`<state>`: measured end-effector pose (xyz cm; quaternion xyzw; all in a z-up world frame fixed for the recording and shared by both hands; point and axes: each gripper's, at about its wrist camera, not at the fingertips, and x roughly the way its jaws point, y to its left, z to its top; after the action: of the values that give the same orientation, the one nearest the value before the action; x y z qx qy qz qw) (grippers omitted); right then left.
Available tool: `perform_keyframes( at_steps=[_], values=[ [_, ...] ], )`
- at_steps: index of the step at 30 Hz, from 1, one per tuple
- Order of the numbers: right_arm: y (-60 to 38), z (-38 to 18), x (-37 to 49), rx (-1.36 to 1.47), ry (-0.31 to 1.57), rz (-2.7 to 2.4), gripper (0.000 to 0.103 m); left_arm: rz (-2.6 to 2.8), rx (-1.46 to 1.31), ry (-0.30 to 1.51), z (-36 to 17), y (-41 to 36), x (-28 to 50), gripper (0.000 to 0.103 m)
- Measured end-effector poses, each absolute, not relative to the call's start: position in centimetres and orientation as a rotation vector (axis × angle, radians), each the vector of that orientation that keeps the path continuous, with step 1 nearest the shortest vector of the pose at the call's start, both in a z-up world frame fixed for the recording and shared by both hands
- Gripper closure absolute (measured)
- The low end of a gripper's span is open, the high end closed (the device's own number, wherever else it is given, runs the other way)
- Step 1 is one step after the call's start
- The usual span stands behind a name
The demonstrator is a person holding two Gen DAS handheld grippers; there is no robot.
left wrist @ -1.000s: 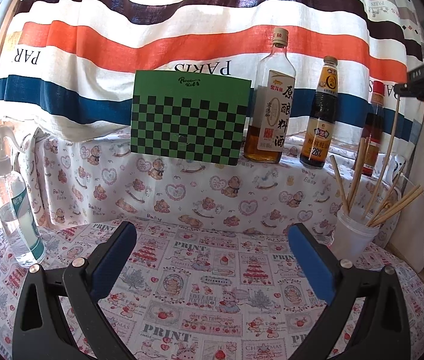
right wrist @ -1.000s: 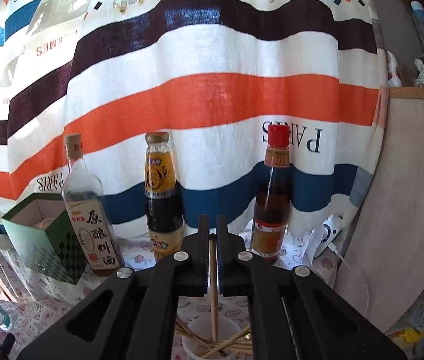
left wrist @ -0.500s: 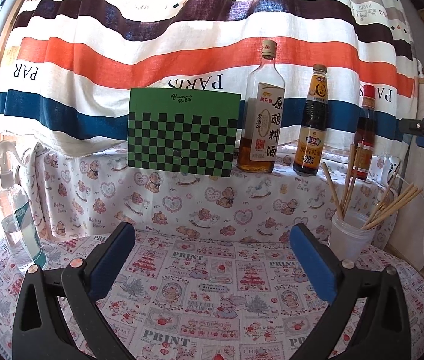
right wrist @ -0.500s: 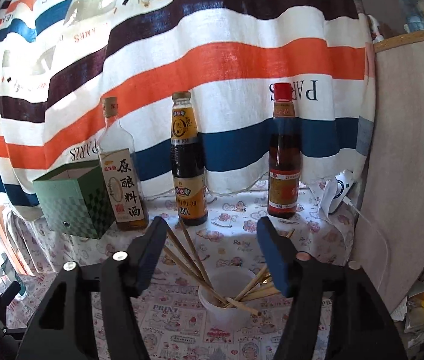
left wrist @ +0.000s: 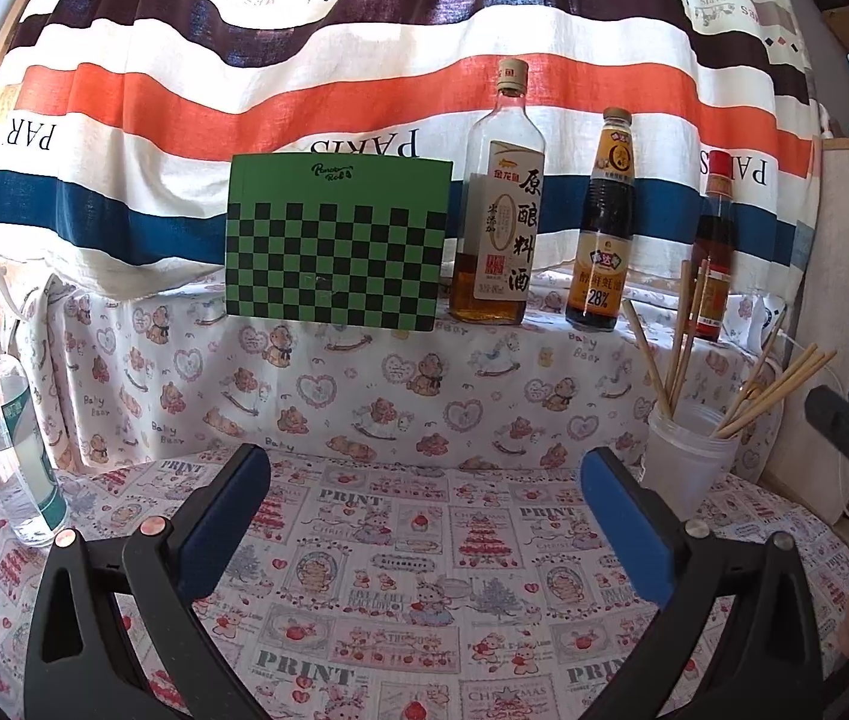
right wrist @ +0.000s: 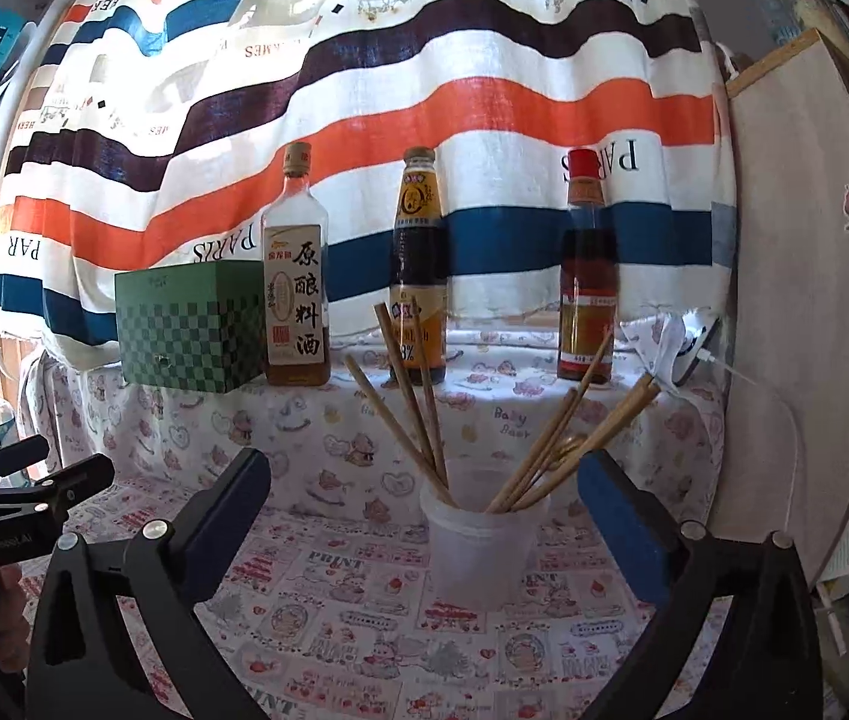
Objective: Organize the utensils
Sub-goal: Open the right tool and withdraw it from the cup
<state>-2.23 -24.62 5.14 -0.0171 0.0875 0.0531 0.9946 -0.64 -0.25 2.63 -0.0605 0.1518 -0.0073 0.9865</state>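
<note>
Chopsticks [right wrist: 418, 402] fanned, spray bottle [left wrist: 10, 438] left-view only

green-and-black checkered box [left wrist: 334, 252]; curtain [left wrist: 304, 90] striped orange, white, navy, brown; counter [left wrist: 400, 570] cloth printed pink-red; tan chopsticks [right wrist: 418, 402]; blue-padded black left claw [left wrist: 424, 516].

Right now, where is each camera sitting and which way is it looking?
Left wrist: sits on the left gripper, low over the tablecloth, facing the green checkered box; its own open blue fingers show, and the right gripper at the right edge.
Right wrist: sits on the right gripper, facing the plastic cup of chopsticks; its open fingers show, and the left gripper at the left edge.
Shared: both see the cup, chopsticks, box, three bottles and striped curtain.
</note>
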Motion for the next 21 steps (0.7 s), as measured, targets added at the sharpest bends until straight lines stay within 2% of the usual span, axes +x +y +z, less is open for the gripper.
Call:
perform_keyframes(
  at_steps=[4,14,21],
  values=[
    [-26.0,3.4,-0.6,0.028,0.237,0.093,0.0,-0.002,-0.096,0.314,2.1,-0.9,-0.4,0.0],
    [-26.6,0.8,1.4,-0.045,0.305,0.059,0.0,0.017,-0.026,0.344,0.1,-2.3,0.3,0.0],
    [-26.4,0.6,1.6,-0.054,0.321,0.066,0.0,0.0,-0.014,0.322,0.4,-2.6,0.0,0.0]
  ],
)
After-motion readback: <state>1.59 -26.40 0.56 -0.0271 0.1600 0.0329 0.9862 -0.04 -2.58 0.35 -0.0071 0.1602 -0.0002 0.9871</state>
